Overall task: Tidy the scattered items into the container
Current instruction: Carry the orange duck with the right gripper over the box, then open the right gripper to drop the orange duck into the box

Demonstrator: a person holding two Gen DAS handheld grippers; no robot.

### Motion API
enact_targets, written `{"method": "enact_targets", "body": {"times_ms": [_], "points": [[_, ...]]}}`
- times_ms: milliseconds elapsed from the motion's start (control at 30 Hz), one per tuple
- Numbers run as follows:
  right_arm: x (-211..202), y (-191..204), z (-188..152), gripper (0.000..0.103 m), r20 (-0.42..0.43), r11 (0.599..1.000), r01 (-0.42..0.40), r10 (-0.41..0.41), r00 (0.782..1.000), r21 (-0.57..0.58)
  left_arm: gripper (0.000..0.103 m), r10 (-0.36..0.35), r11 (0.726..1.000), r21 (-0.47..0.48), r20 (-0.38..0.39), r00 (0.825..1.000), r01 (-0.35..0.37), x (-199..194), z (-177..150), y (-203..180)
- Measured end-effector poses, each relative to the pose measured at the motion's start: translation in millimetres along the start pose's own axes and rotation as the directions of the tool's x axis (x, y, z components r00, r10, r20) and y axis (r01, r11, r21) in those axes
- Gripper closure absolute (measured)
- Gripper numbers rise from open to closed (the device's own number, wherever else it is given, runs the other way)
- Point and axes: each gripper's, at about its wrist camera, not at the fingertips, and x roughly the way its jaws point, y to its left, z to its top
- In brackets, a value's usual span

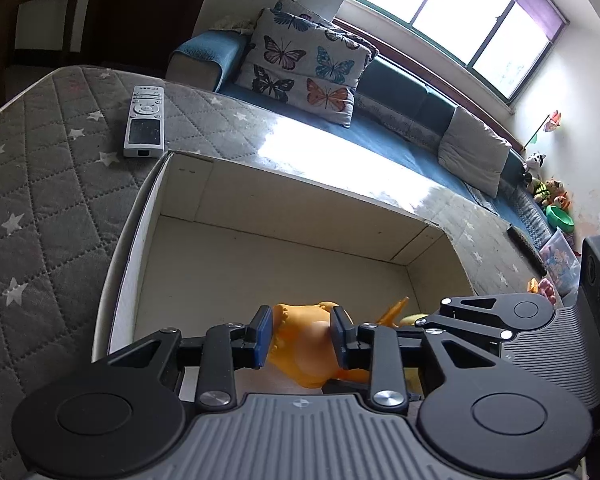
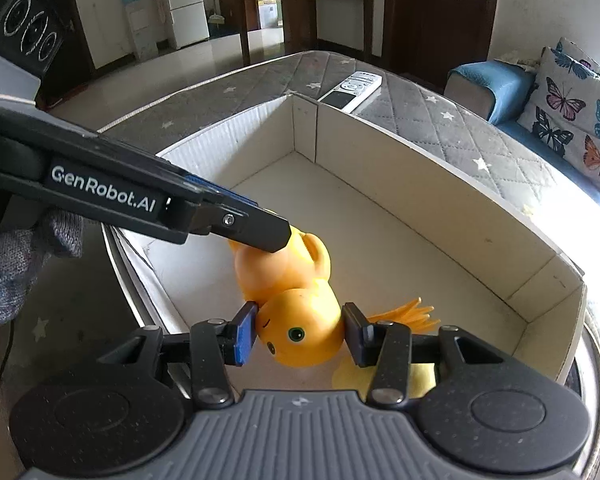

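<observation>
Toy duck (image 2: 296,304), orange-yellow and rubbery, lies inside the open cardboard box (image 2: 440,172), low over its pale floor near the box's near end, and both grippers have it at once. Its round head, with one green eye facing the camera, sits squarely between the pads of the right gripper (image 2: 300,338), which pinch it from either side; the blue pad (image 2: 246,336) presses the cheek on the left and the dark finger meets the head on the right. Just beyond that gripper the duck's body stretches away, and the left gripper (image 1: 300,334) reaches in from the left and clamps the body between its own pads, its fingers touching the orange skin on both sides in the left wrist view. An orange webbed foot (image 2: 412,312) sticks out past the right gripper's right finger, and a flat yellow piece (image 2: 380,376) lies on the box floor beneath that finger. A gloved hand (image 2: 16,264) shows behind the left gripper's body. Beyond the box's far corner, well ahead of both grippers, a silver remote control (image 1: 145,122) rests on the grey quilted cover (image 1: 40,184) with white stars. Farther off stands a blue sofa (image 1: 400,148) carrying a butterfly cushion (image 1: 304,68).
</observation>
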Motion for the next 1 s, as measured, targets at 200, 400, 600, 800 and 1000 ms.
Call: {"method": "enact_targets", "body": {"times_ms": [200, 400, 600, 800, 1000], "points": [[-1, 0, -1, 0.057, 0.004, 1.000, 0.003, -0.003, 1.000, 0.009, 0.068, 0.009, 1.000, 0.008, -0.002, 1.000, -0.009, 0, -2, -3], [-4, 0, -1, 0.055, 0.016, 1.000, 0.008, -0.008, 1.000, 0.016, 0.068, 0.006, 1.000, 0.012, 0.018, 1.000, -0.007, -8, -2, -5], [-21, 2, -2, 0.049, 0.068, 0.999, 0.028, -0.029, 0.997, 0.025, 0.068, 0.014, 1.000, 0.013, 0.032, 0.999, -0.015, -18, -6, -9], [-50, 9, -15, 0.045, 0.134, 0.998, 0.059, -0.062, 0.989, 0.031, 0.068, 0.015, 1.000, 0.018, 0.069, 0.997, -0.017, -39, -14, -18], [-75, 26, -36, 0.039, 0.190, 0.994, 0.107, -0.107, 0.976, 0.014, 0.068, 0.015, 0.999, 0.032, 0.096, 0.995, -0.018, -57, -28, -32]]}}
